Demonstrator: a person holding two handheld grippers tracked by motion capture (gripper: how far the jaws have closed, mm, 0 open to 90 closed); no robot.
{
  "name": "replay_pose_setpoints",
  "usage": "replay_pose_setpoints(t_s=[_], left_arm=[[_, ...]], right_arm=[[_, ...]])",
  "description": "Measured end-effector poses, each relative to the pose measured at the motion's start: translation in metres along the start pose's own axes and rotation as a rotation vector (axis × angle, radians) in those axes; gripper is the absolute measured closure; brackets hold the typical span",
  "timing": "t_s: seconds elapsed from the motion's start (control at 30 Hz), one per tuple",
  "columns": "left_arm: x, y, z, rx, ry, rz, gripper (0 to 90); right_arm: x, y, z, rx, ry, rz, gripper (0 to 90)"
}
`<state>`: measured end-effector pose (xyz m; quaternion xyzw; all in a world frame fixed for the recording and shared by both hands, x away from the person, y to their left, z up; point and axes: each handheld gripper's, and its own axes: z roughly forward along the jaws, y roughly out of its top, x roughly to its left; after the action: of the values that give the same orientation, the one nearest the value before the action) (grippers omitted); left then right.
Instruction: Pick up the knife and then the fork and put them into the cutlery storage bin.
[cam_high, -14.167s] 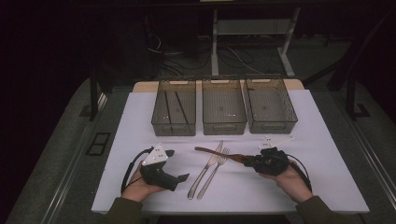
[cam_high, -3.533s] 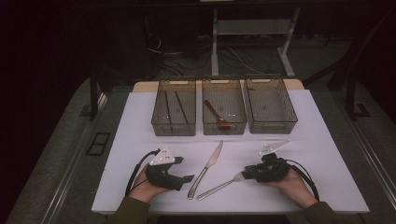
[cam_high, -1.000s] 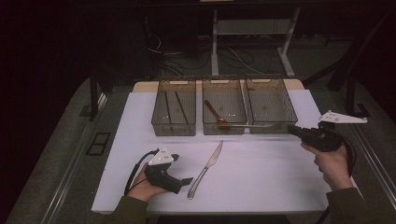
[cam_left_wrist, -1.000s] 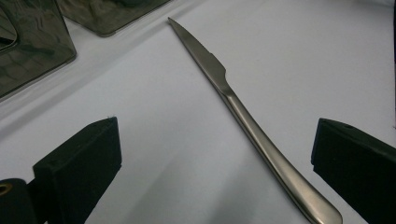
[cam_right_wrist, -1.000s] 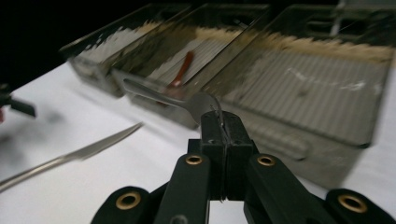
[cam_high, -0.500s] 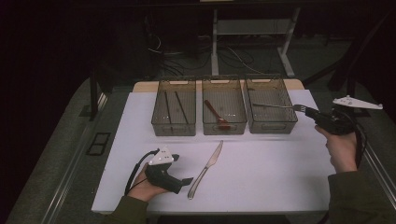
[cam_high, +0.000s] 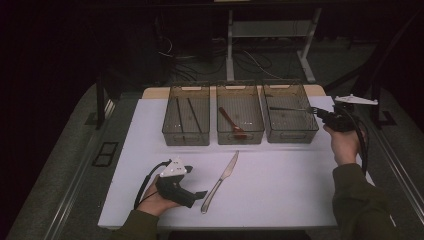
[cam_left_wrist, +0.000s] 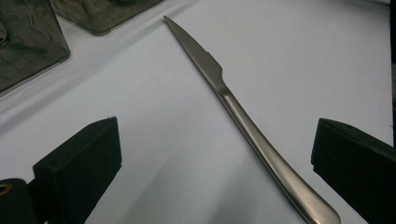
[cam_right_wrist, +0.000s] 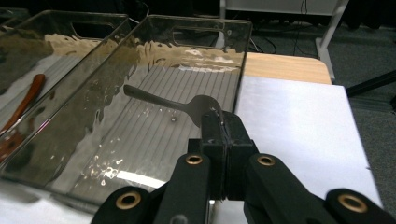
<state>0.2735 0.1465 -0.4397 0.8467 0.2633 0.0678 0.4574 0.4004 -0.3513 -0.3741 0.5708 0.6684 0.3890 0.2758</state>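
Note:
My right gripper (cam_high: 320, 113) is shut on the tine end of a metal fork (cam_high: 290, 108) at the right bin's (cam_high: 291, 137) right wall. The fork's handle points left over that clear bin. In the right gripper view the right gripper (cam_right_wrist: 219, 122) pinches the fork (cam_right_wrist: 163, 102) above the bin's ribbed floor (cam_right_wrist: 154, 140). A table knife (cam_high: 222, 177) lies on the white table near the front, blade pointing away. My left gripper (cam_high: 202, 194) rests just left of the knife's handle. Seen in the left gripper view, the left gripper (cam_left_wrist: 210, 140) stands open with the knife (cam_left_wrist: 233, 107) lying between its jaws, untouched.
Three clear bins stand in a row at the back of the white tabletop (cam_high: 280, 185). The middle bin (cam_high: 240, 141) holds a red spoon (cam_high: 231, 122), and the left bin (cam_high: 186, 142) holds dark chopsticks (cam_high: 186, 114). Cables and a table frame lie beyond the table.
My right hand has carried the fork from in front of the right bin farther back, so its handle now reaches over the bin. The left hand and the knife have stayed put.

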Motion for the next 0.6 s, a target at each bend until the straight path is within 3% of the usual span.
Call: replay_pose_setpoints(t_s=[0.3,0.5,0.6], left_arm=[[0.000,0.001,0.000,0.000,-0.005,0.007,1.1],[-0.001,0.001,0.001,0.002,-0.005,0.006,1.1],[-0.001,0.001,0.001,0.002,-0.003,0.009,1.1]], right_arm=[[0.018,-0.002,0.018,0.057,-0.025,-0.063,89.3],[0.017,-0.003,0.013,0.087,0.017,-0.071,86.9],[0.016,-0.002,0.008,0.090,0.039,-0.068,76.9]])
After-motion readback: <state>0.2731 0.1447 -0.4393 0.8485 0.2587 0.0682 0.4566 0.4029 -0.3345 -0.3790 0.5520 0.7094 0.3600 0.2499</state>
